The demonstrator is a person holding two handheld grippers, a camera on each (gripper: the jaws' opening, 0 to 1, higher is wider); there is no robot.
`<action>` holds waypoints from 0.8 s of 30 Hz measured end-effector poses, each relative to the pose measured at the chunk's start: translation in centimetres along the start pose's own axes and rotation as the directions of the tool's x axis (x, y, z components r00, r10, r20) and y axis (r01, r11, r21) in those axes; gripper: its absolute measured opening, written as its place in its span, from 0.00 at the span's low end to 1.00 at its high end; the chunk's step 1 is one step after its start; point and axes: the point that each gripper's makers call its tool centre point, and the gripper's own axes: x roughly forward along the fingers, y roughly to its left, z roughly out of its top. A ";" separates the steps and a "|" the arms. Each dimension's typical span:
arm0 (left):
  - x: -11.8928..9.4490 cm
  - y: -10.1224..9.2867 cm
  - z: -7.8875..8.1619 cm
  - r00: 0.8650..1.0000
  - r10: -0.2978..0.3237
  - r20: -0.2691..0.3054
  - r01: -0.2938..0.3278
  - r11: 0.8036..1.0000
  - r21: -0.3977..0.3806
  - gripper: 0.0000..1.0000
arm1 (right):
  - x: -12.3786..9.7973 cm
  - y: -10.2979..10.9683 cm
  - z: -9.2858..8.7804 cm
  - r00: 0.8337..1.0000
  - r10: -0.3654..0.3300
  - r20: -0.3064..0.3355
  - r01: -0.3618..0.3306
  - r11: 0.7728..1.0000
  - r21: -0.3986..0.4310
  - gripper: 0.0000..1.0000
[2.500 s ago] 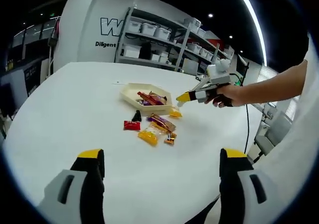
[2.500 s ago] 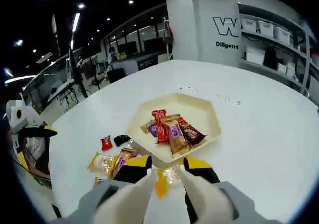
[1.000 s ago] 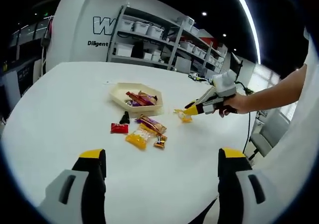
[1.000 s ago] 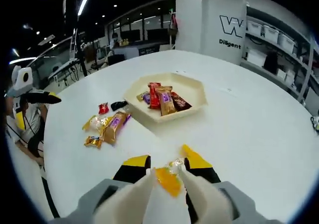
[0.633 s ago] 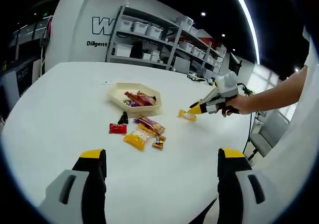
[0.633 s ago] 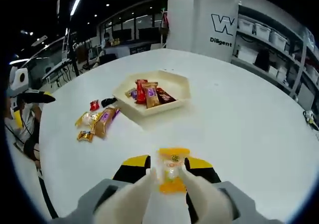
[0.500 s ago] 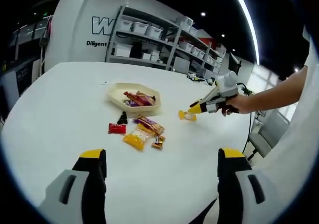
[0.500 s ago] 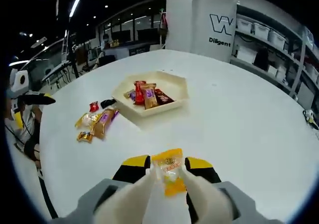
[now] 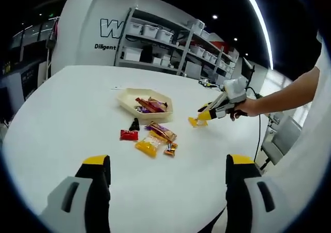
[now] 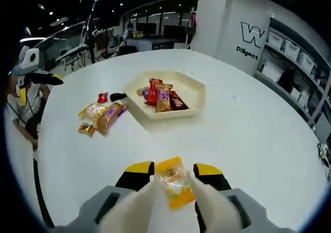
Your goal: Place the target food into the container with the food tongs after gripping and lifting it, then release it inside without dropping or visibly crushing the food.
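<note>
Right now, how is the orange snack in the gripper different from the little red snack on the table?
The orange snack is pinched between the right gripper jaws, off the table; the red snack lies loose on the table, left of the tray. The orange snack looks bigger in the right gripper view, but it is much closer. Both are wrapped and outside the tray.

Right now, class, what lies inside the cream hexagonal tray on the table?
The tray holds a pile of wrapped snacks: red, tan, dark brown and purple packets, overlapping. Anything beneath them is covered.
</note>
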 end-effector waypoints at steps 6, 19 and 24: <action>-0.1 0.1 0.1 1.000 0.011 0.000 -0.011 1.000 -0.005 0.91 | 0.7 0.2 0.1 1.000 0.023 -0.016 -0.025 0.994 -0.102 0.26; 0.1 0.1 -0.2 1.000 0.022 -0.010 -0.022 1.000 -0.014 0.91 | 0.3 0.3 -0.3 0.999 0.029 -0.033 -0.027 0.997 0.066 0.25; 0.7 -0.5 0.1 1.000 0.007 -0.007 -0.007 1.000 -0.006 0.90 | -0.5 0.3 1.0 0.999 0.040 0.010 -0.041 0.996 0.083 0.25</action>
